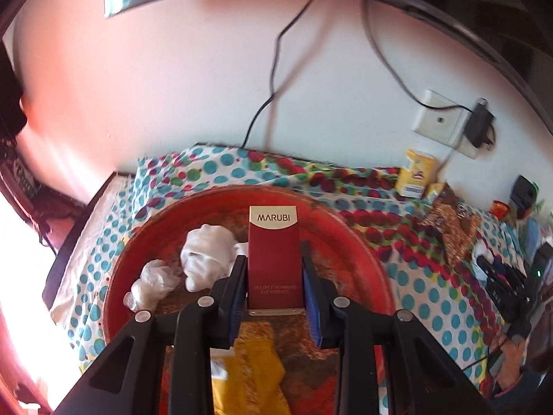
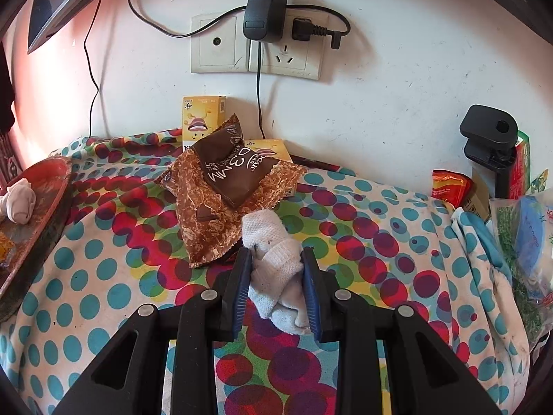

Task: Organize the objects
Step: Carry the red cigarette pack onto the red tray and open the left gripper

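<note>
My left gripper is shut on a red MARUBI box, held upright over a round red tray. In the tray lie a white balled sock, a crumpled clear plastic wrap and a yellow cloth. My right gripper is shut on a white sock over the dotted cloth. Just beyond that sock lies a brown snack bag. The red tray's edge shows at the left of the right wrist view, with the balled sock in it.
Yellow cartons stand against the wall behind the snack bag. A wall socket with a black adapter and cables hangs above. At the right are a black clamp, a red packet and a plastic bag. The table edge lies left of the tray.
</note>
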`<state>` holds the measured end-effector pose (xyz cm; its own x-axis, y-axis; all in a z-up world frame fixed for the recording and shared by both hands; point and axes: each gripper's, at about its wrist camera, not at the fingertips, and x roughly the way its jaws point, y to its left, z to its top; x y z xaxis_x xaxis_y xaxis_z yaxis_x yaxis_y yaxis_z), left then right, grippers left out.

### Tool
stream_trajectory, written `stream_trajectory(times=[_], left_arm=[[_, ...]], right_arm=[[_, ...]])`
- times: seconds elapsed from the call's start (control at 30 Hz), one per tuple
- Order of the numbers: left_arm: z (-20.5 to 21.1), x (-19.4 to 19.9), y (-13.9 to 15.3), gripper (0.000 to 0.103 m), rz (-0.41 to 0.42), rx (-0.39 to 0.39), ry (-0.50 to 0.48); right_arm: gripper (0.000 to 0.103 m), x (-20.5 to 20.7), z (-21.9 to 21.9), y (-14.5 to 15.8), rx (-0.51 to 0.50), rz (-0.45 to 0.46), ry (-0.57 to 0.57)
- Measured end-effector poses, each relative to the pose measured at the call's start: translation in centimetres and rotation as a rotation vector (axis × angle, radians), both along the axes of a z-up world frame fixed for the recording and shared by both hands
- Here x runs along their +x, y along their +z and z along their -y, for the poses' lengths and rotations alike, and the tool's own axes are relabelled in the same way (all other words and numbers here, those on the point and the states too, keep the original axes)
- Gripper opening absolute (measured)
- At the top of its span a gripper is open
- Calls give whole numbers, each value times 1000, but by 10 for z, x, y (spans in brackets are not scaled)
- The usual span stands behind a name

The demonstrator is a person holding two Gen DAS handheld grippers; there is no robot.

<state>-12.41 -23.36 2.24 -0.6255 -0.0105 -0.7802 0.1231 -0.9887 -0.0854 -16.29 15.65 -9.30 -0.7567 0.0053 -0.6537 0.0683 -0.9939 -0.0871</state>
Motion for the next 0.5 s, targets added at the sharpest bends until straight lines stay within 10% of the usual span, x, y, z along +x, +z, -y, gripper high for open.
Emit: stream_trajectory(times=[0.5], left_arm=[[36,-67,-38,31,133,-20,77]], right_arm=[[27,-2,1,-2,1,18,3]])
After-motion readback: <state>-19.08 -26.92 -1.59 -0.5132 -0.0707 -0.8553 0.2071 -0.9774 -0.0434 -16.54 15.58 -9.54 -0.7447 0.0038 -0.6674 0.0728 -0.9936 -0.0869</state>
